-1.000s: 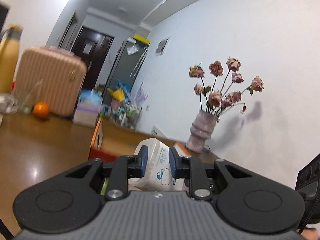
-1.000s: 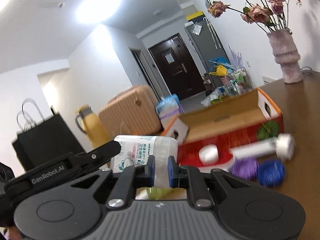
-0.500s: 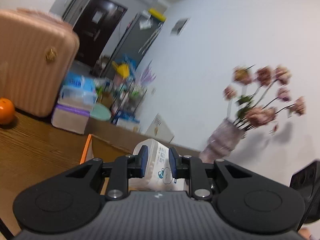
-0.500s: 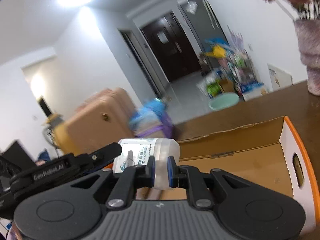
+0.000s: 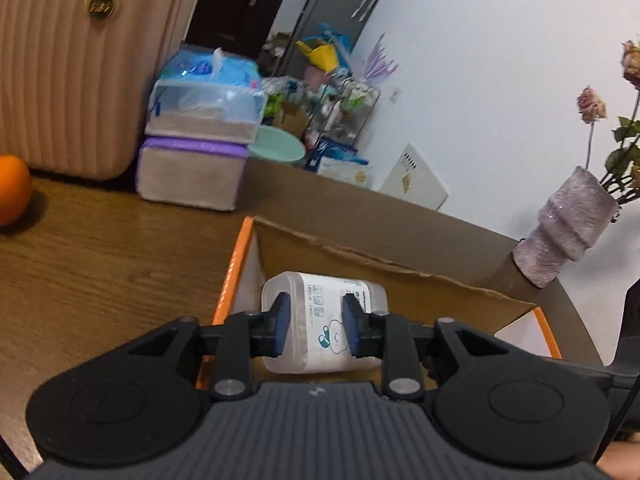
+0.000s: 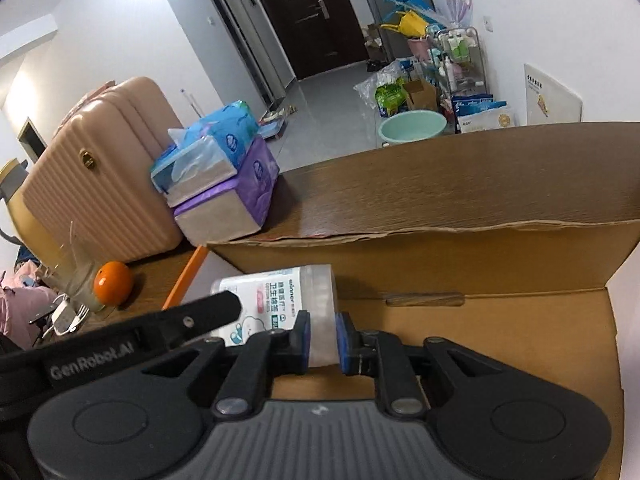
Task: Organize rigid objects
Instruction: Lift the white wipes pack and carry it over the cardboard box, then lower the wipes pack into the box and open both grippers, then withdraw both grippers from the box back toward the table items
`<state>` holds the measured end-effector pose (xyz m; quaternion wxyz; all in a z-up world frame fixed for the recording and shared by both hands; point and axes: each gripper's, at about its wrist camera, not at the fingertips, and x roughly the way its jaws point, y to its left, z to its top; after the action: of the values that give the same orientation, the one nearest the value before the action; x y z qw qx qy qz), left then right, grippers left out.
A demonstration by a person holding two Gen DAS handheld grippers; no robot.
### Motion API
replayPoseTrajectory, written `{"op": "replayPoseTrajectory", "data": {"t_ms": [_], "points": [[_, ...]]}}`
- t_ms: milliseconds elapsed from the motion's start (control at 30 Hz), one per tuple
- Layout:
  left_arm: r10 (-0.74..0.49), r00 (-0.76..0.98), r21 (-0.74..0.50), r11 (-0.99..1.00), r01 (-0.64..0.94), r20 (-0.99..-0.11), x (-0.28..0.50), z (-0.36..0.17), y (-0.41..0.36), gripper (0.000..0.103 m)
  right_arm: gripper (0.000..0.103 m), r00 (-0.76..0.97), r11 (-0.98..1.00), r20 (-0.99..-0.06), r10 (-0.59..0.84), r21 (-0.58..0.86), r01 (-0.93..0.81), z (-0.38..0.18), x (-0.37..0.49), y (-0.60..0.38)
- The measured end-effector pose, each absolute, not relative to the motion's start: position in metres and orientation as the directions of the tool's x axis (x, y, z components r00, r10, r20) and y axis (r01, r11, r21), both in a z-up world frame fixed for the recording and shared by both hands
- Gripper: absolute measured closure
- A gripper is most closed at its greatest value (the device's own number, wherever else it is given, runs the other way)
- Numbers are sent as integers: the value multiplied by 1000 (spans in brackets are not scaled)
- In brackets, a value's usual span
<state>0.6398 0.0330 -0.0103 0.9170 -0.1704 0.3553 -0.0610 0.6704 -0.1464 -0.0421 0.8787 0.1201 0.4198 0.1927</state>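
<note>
A clear plastic cotton-swab container [image 5: 324, 320] with a white cartoon label lies on its side between both grippers, over the open cardboard box [image 5: 400, 280] with orange edges. My left gripper [image 5: 314, 328] is shut on its labelled body. My right gripper [image 6: 323, 340] is shut on its clear end [image 6: 320, 312]. The container shows in the right wrist view [image 6: 272, 304], with the left gripper's finger [image 6: 200, 312] across it. The box's brown floor [image 6: 500, 340] lies below.
On the wooden table [image 5: 100, 264] stand stacked tissue packs [image 5: 196, 140], a pink suitcase [image 5: 80, 60], an orange [image 5: 12, 190] and a vase of dried roses [image 5: 568, 224]. A glass [image 6: 76, 280] and yellow jug sit at the left in the right wrist view.
Both grippers have carried the container forward and tipped downward over the open box; the box interior now fills the lower view. Both grips stay shut on it.
</note>
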Motion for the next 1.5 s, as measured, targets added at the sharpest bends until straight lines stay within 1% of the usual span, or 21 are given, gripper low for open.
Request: {"op": "replayPoseTrajectory", "data": {"t_ms": [133,167,200,267,333,367,400,433,467,500,533,600,667,700,800,1033,1267,1300,1333,1367,1500], "points": [[-226,733,-355,935,-22,-641,632,-7,39,72,87,601,919,-696,392,322,-226,-31,659,-152],[-221,739,-349,937,-20,-636,625,-2,40,68,87,610,922,-692,386,313,-228,-25,651,-156],[-225,746,-343,939,-5,-627,617,4,41,58,85,619,923,-685,383,307,-231,-18,642,-162],[-240,771,-317,947,52,-590,592,19,42,48,82,644,925,-664,379,295,-240,-5,620,-176],[-230,796,-259,961,95,-560,563,31,41,46,76,666,933,-653,360,258,-252,7,593,-189],[-221,805,-226,968,110,-551,548,36,39,42,75,679,936,-645,351,239,-258,13,577,-196],[-211,813,-197,973,121,-543,532,42,38,31,72,693,939,-633,345,230,-257,18,562,-204],[-202,822,-175,976,127,-532,518,46,36,25,66,707,941,-621,339,221,-256,23,547,-210],[-187,840,-144,981,131,-510,501,52,35,15,61,725,944,-604,331,210,-256,28,530,-217],[-165,866,-109,986,128,-472,483,56,32,8,47,744,946,-584,323,198,-255,31,513,-223],[-138,895,-76,990,117,-425,465,58,31,6,34,764,951,-565,310,178,-254,34,493,-227],[-81,939,-8,997,83,-333,424,60,26,4,28,801,959,-528,281,129,-252,37,460,-234],[-68,955,14,997,76,-287,393,60,24,0,24,843,966,-474,252,68,-251,40,422,-239],[-69,960,20,997,77,-271,378,60,22,0,21,863,969,-446,236,48,-240,41,405,-242],[-39,971,38,998,50,-237,333,52,18,0,20,908,976,-364,209,22,-217,42,354,-250],[-19,984,47,999,28,-176,257,41,12,0,9,959,973,-190,211,-49,-224,32,266,-244],[-28,993,39,999,33,-117,196,36,15,0,9,968,976,-154,197,-60,-208,14,204,-234],[-24,993,33,999,28,-115,187,34,18,0,6,967,976,-154,202,-54,-212,12,193,-234],[-19,994,35,999,23,-111,177,33,20,0,0,965,974,-151,213,-47,-223,9,183,-234],[-6,994,44,999,11,-108,167,30,21,0,0,963,972,-151,225,-34,-232,6,174,-234],[26,993,78,997,-17,-116,130,17,29,0,0,940,964,-217,263,23,-264,-3,144,-233]]}}
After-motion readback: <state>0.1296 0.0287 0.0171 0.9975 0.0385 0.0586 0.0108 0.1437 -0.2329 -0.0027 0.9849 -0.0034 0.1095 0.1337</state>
